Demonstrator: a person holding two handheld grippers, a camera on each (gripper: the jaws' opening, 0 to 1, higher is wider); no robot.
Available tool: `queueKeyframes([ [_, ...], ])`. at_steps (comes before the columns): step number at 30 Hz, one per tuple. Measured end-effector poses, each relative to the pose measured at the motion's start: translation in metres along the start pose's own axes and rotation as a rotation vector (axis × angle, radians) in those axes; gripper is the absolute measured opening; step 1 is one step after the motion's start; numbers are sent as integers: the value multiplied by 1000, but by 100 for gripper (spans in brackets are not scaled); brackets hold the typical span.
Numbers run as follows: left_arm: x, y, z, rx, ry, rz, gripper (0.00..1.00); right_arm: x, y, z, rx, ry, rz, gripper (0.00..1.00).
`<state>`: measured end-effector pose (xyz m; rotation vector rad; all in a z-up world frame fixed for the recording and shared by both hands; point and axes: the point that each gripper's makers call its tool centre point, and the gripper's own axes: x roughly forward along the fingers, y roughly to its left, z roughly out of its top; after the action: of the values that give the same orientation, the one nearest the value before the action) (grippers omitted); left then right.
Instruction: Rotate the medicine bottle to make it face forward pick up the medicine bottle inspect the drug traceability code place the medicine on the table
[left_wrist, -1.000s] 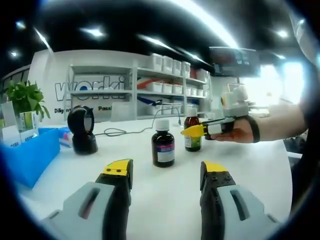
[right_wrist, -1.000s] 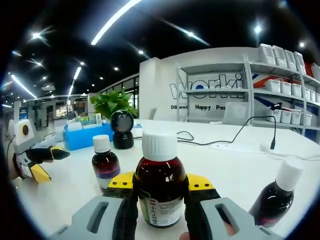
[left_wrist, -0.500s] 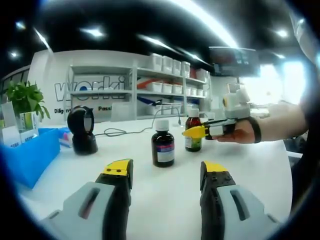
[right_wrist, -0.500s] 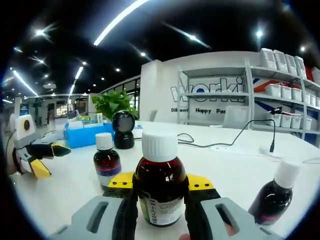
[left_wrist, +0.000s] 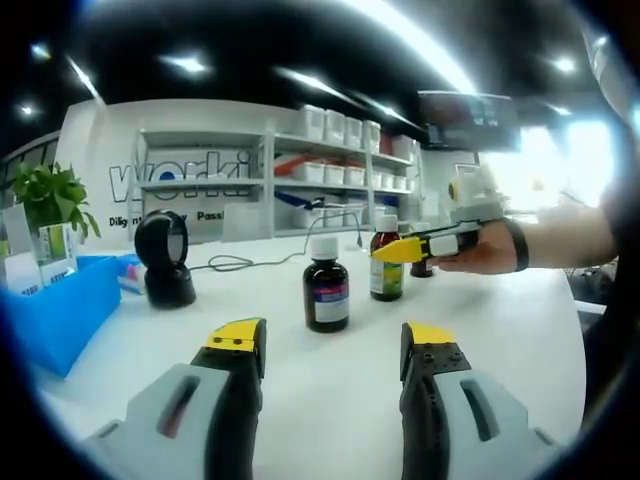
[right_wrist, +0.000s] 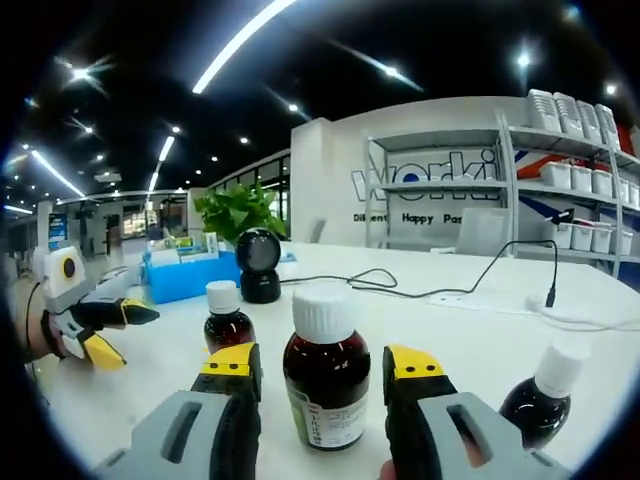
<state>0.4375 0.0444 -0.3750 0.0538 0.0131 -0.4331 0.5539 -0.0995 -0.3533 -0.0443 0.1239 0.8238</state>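
1. Right gripper is seen with jaws spread apart, nothing gripped; a gap shows on each side of the medicine bottle
2. Medicine bottle is stood upright on the white table between the right jaws, white cap on, amber liquid inside, label partly turned to the side
3. Left gripper is held open above the table, nothing between its jaws
4. In the left gripper view the right gripper is seen at the right, held by a hand, yellow tip beside the medicine bottle
5. A second bottle is stood just left of it, ahead of the left jaws
6. A third bottle is stood at the right in the right gripper view
7. A black barcode scanner and a blue bin are seen at the left; a black cable is laid across the table
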Motion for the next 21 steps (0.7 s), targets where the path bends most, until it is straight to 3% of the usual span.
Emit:
queueKeyframes([
  [4, 0, -1, 0, -1, 1, -2, 45, -6, -3, 6, -60, 2, 14, 47],
  [9, -2, 2, 5, -24, -21, 6, 45, -18, -5, 23, -45, -27, 17, 47],
  [14, -2, 3, 5, -31, -24, 8, 45, -41, -1, 40, -107, -66, 27, 46],
  [21, -1, 0, 3, -28, -18, -5, 45, -72, 3, 37, -117, -101, 34, 46],
])
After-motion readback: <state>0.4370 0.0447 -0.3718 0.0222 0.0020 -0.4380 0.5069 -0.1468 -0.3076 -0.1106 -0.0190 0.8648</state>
